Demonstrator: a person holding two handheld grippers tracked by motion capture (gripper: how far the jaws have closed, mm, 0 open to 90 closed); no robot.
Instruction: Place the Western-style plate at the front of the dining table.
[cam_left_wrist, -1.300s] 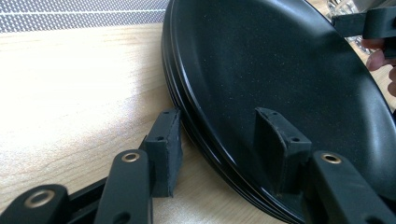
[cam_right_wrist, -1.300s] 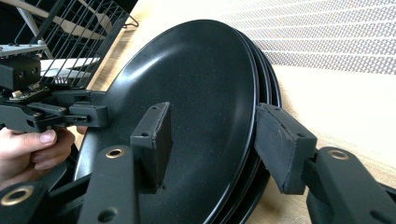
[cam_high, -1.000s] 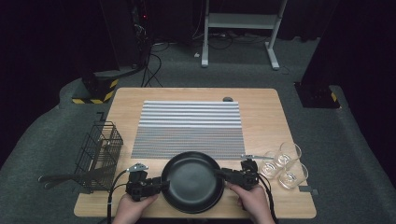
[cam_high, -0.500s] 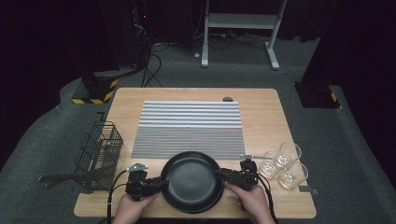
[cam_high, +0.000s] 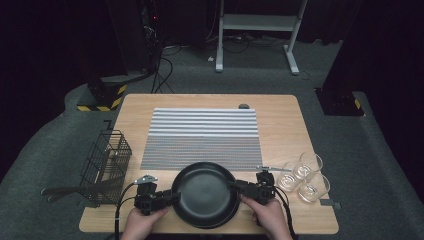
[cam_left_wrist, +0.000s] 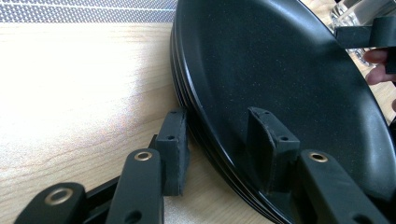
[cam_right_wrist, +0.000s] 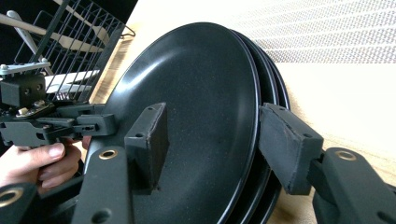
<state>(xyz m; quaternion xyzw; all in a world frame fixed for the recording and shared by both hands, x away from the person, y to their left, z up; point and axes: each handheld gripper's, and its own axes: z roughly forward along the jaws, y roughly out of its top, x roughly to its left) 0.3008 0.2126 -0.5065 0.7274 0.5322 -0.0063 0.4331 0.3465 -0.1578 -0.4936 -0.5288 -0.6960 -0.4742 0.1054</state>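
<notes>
A stack of black plates (cam_high: 205, 200) lies at the table's front edge, in the middle. My left gripper (cam_high: 172, 197) is shut on the stack's left rim; its jaws have just been closing. In the left gripper view one pad (cam_left_wrist: 175, 149) sits under the rim and the other on the top plate (cam_left_wrist: 280, 70). My right gripper (cam_high: 237, 187) is shut on the right rim. In the right gripper view its pads (cam_right_wrist: 149, 140) straddle the plates (cam_right_wrist: 196, 84), one on top, one against the underside. A hand holds each gripper.
A black wire basket (cam_high: 107, 165) with long-handled utensils stands at the table's left edge. Three clear glasses (cam_high: 305, 175) stand to the right of the plates. A grey striped mat (cam_high: 202, 137) covers the middle of the wooden table (cam_high: 285, 125).
</notes>
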